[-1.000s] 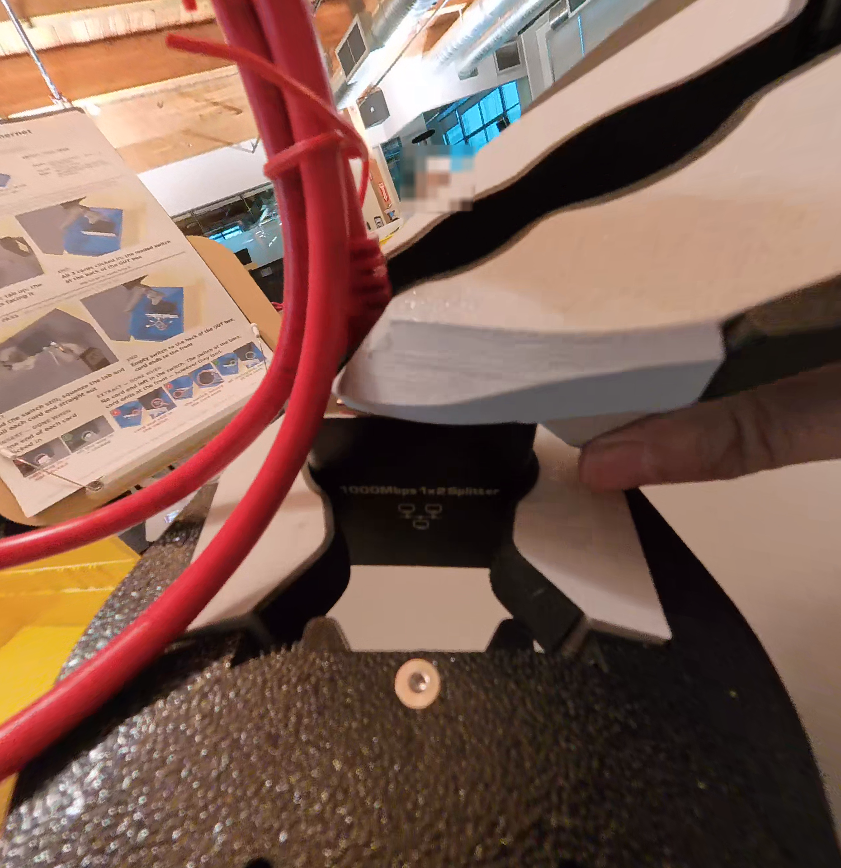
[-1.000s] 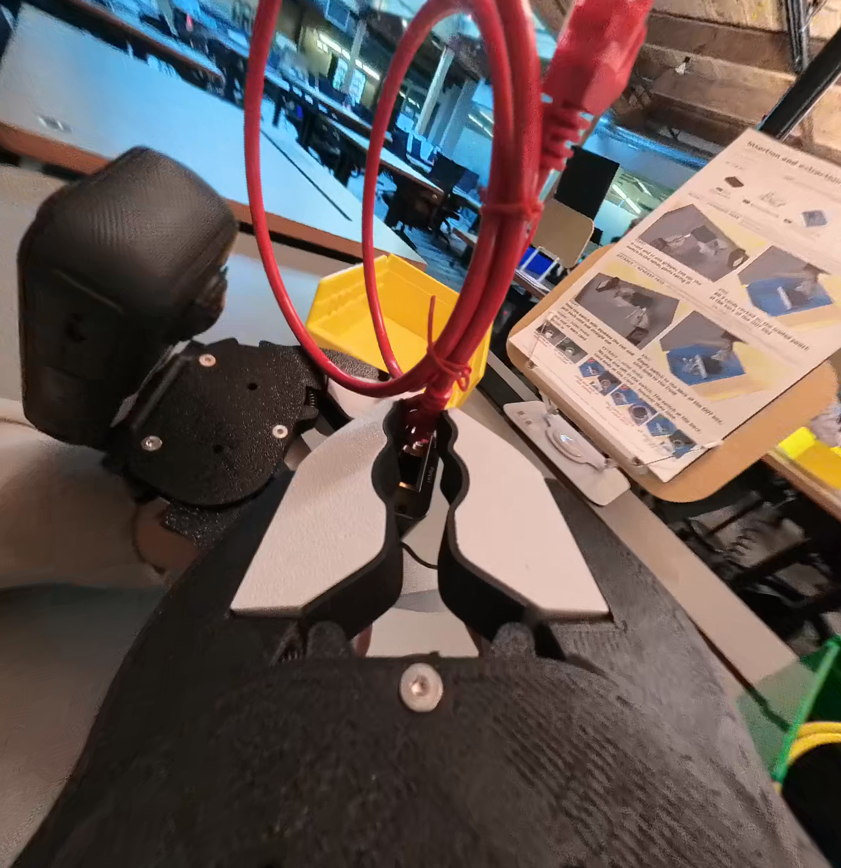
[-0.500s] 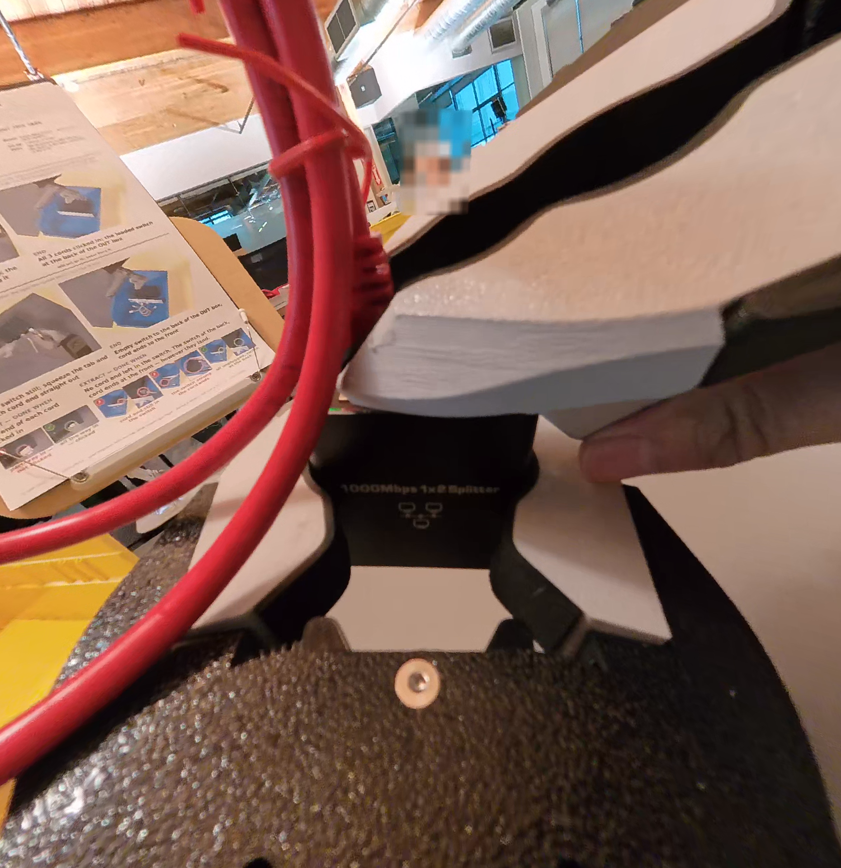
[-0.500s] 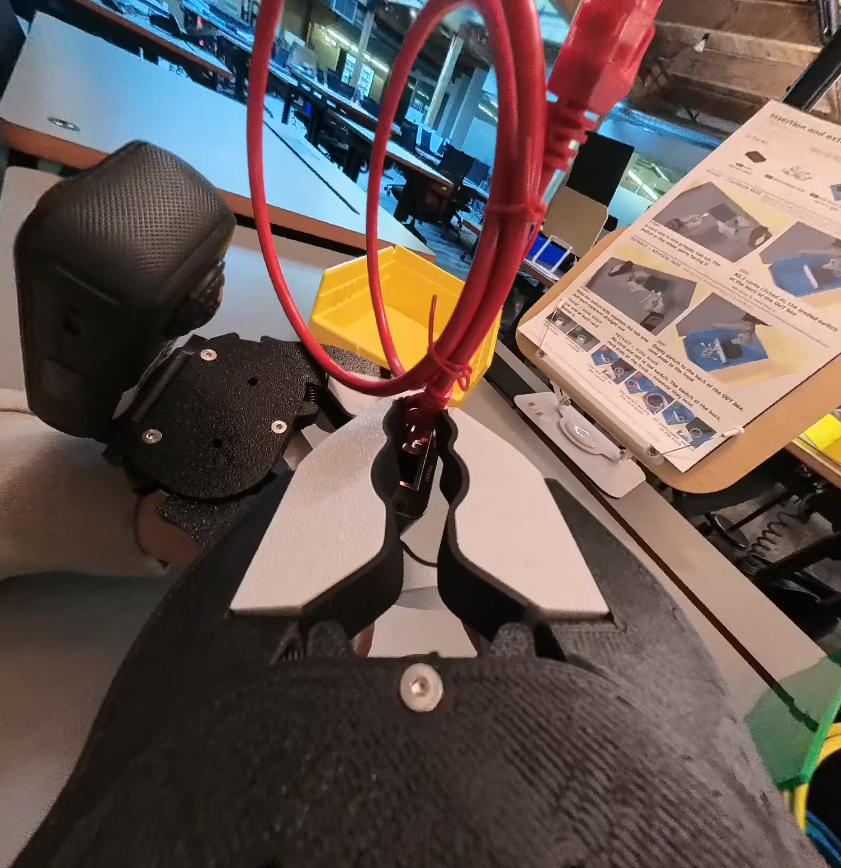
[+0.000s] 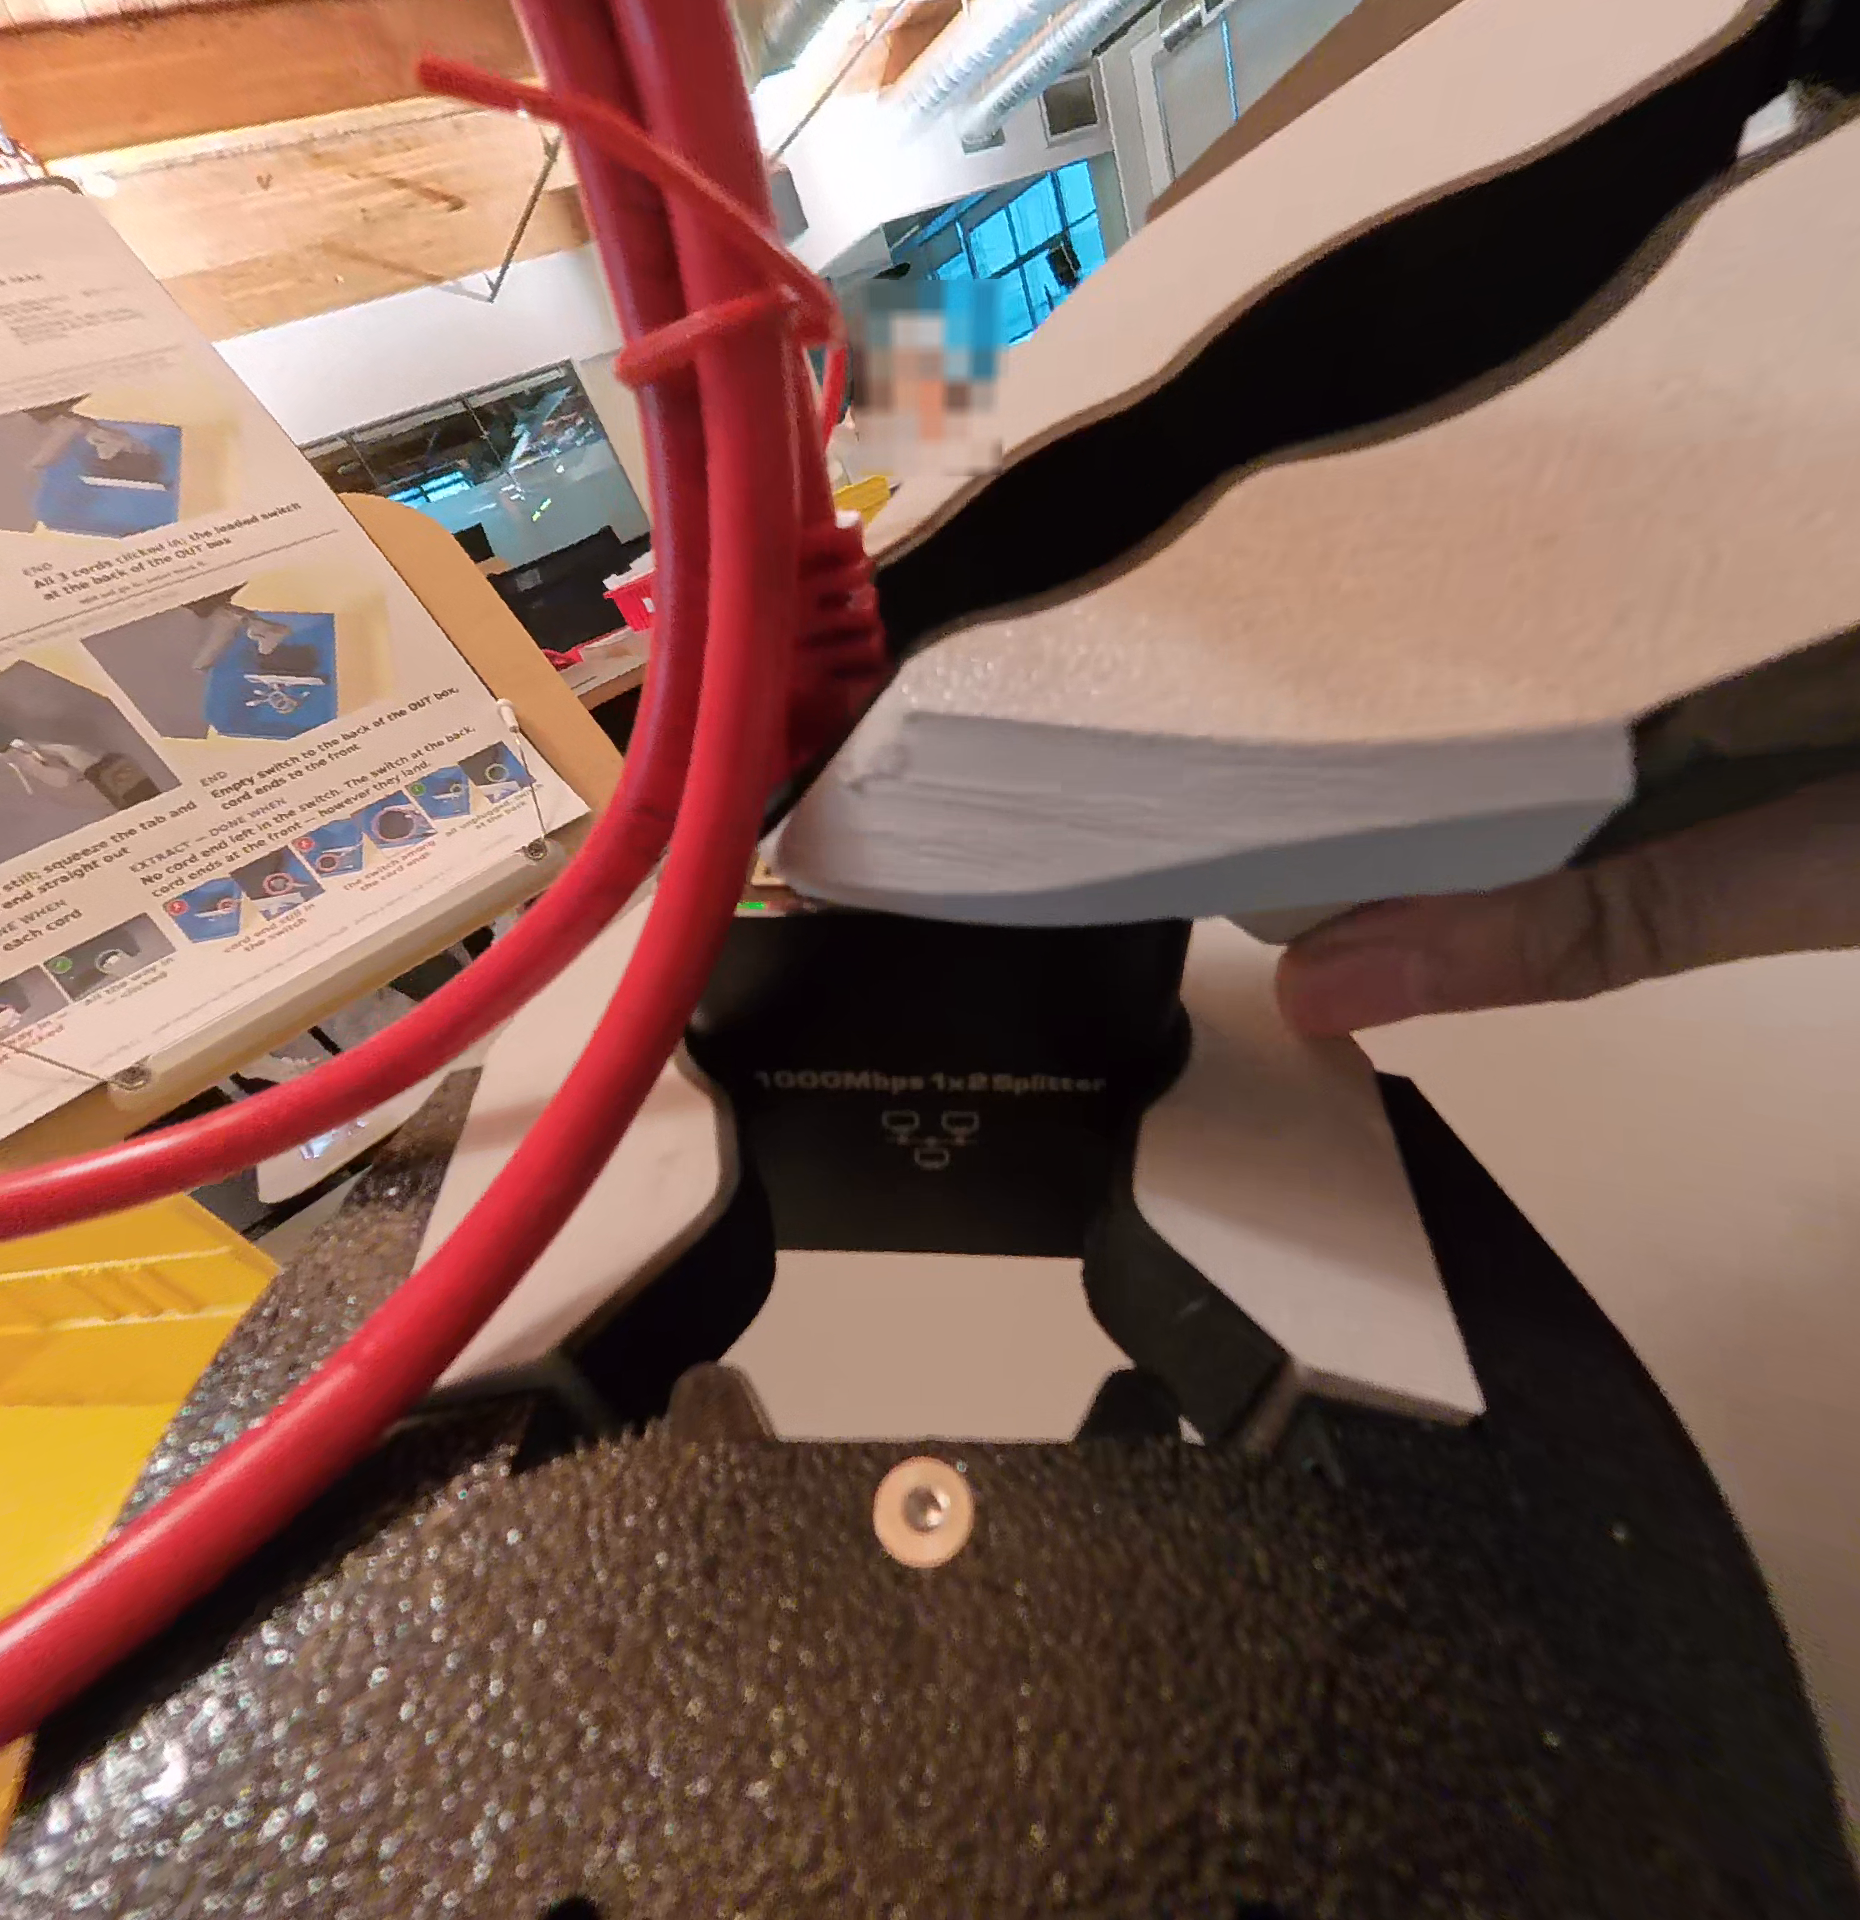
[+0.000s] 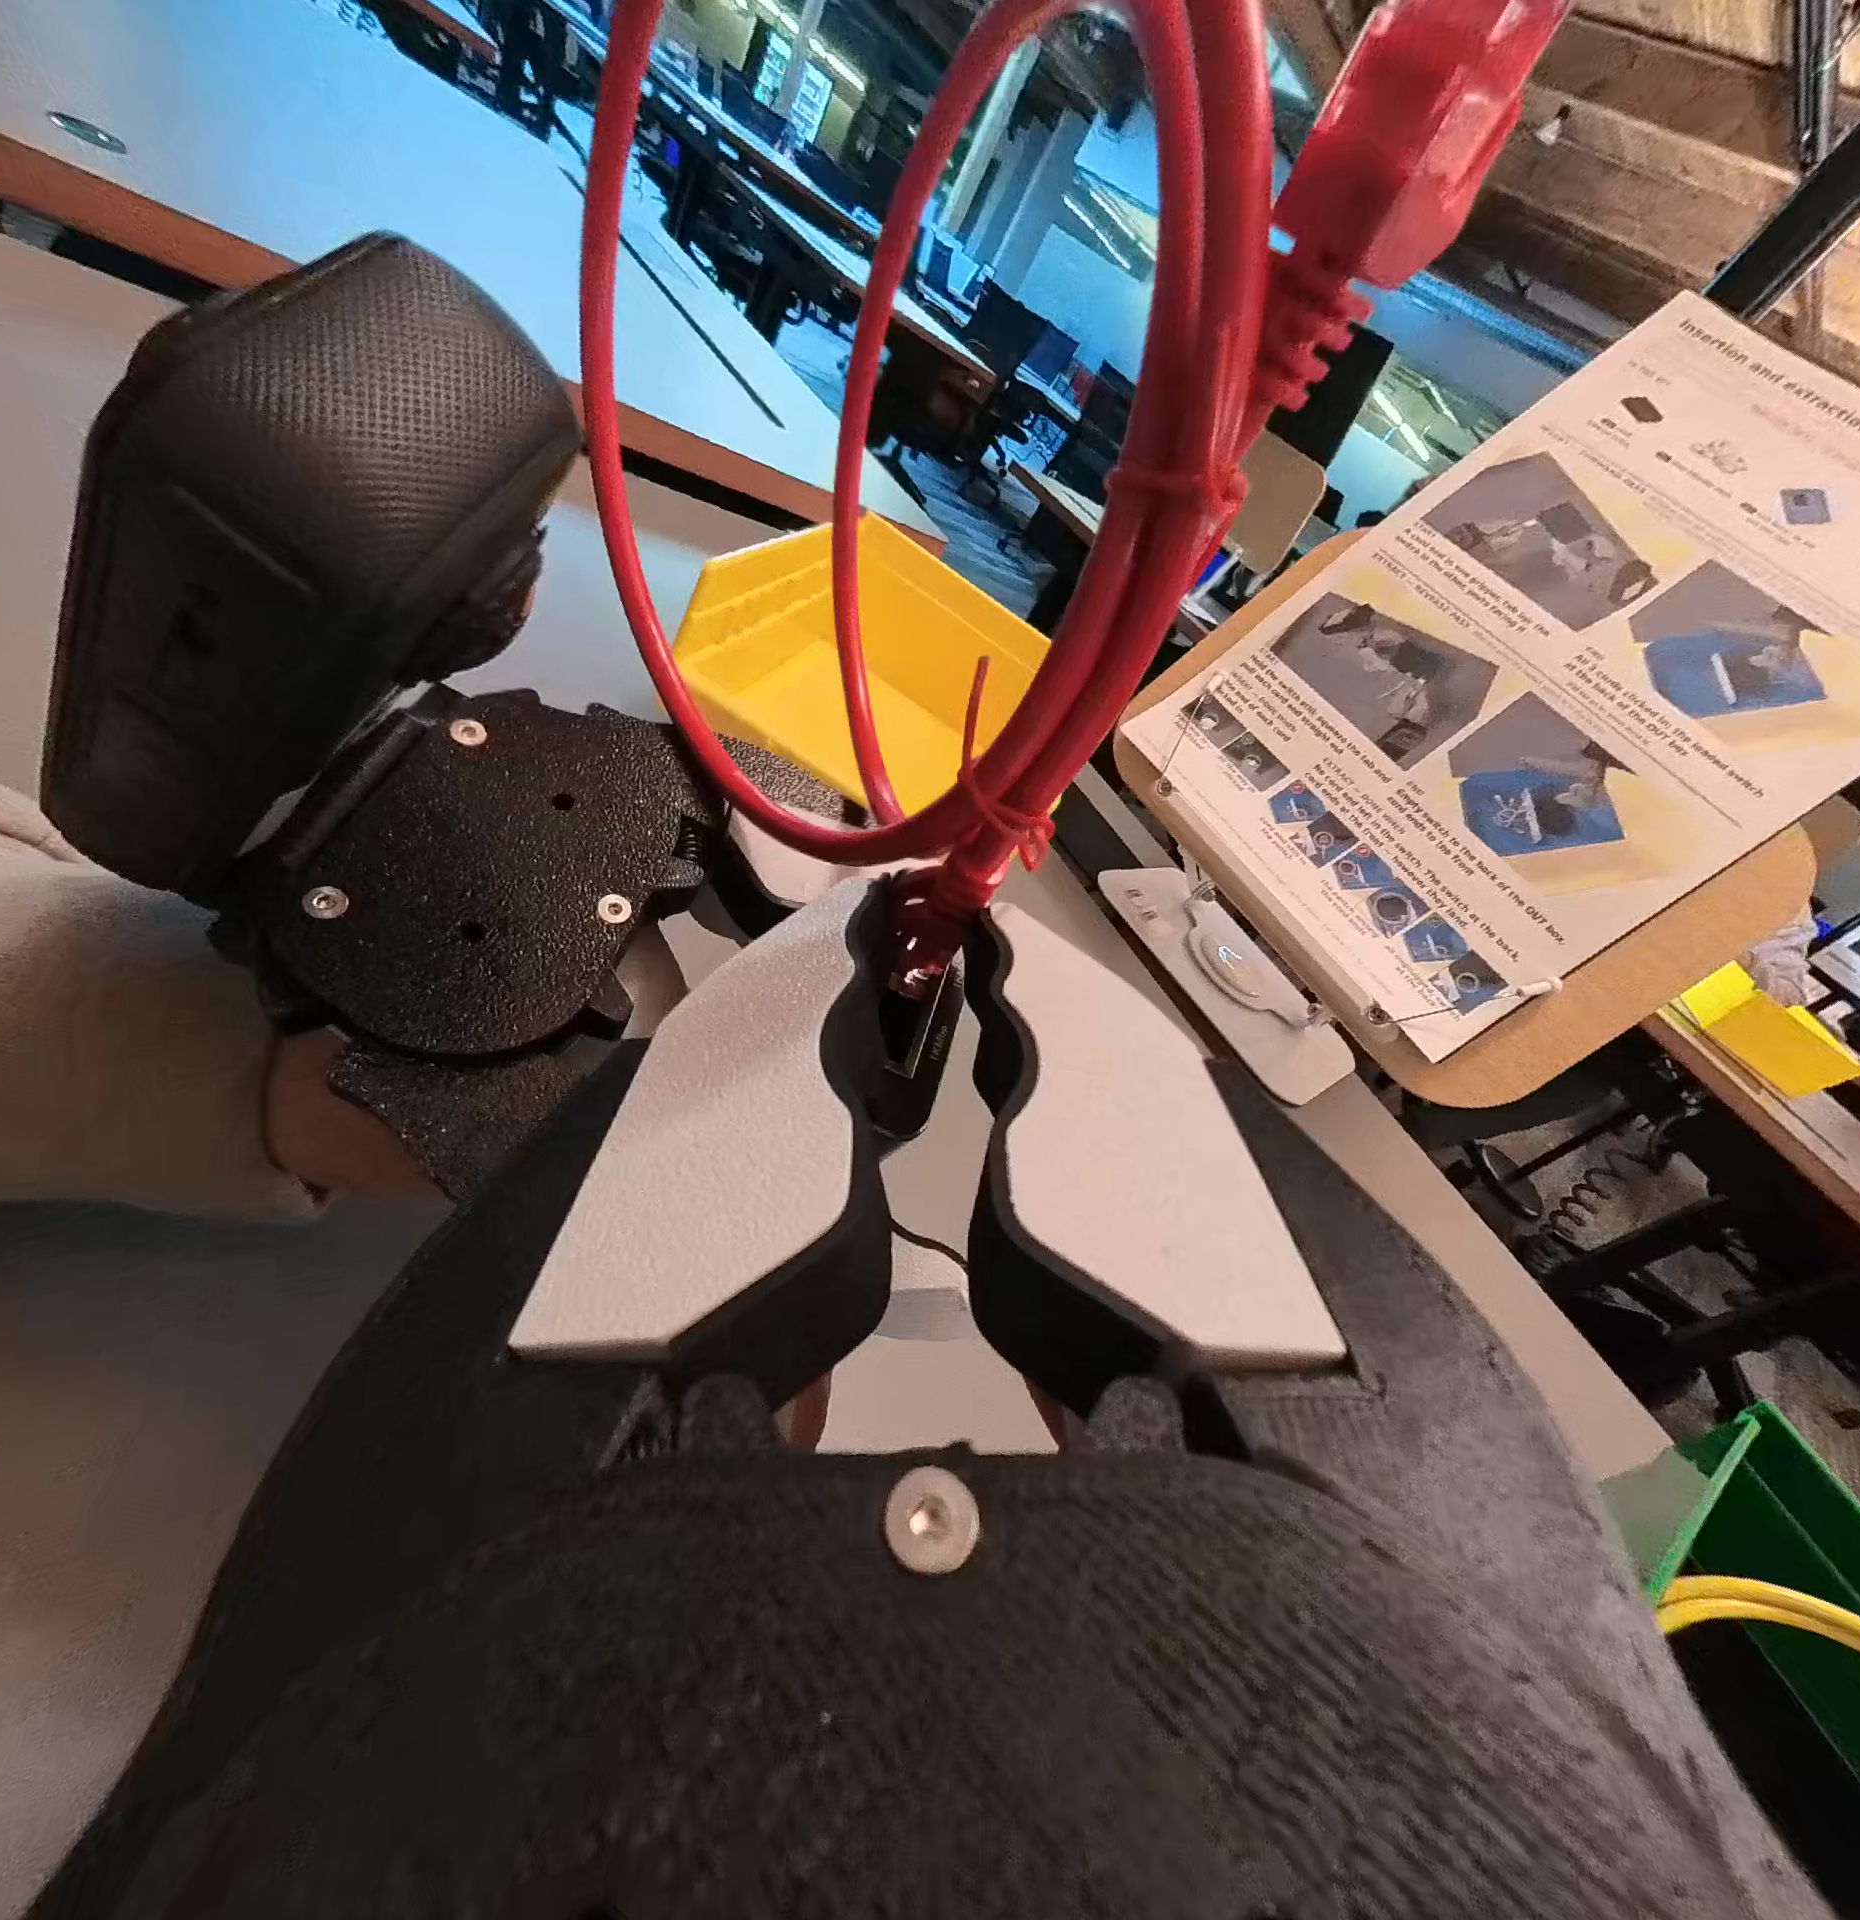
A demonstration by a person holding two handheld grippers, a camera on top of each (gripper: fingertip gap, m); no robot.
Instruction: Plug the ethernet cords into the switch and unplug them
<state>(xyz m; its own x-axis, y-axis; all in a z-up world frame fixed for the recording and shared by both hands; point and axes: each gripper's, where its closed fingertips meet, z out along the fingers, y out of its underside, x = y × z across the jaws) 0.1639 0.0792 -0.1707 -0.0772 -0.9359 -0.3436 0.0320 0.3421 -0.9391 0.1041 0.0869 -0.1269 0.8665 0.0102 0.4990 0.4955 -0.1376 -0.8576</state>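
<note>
Bright, even indoor light from ceiling fixtures and windows; wide-angle bending at edges, close foreground soft, slight motion blur

The left gripper is closed on the black switch, its two grey fingers pressing the switch's sides. The right gripper crosses just above and in front of it, seen there as big grey fingers lying nearly level. The right gripper's jaws stand almost together, clamped on the red cord at its plug, right at the switch's edge. A fingertip of the right hand shows under the right gripper's fingers. In the right wrist view the left gripper's black body sits to the left, with the left hand and a pale sleeve behind it.
</note>
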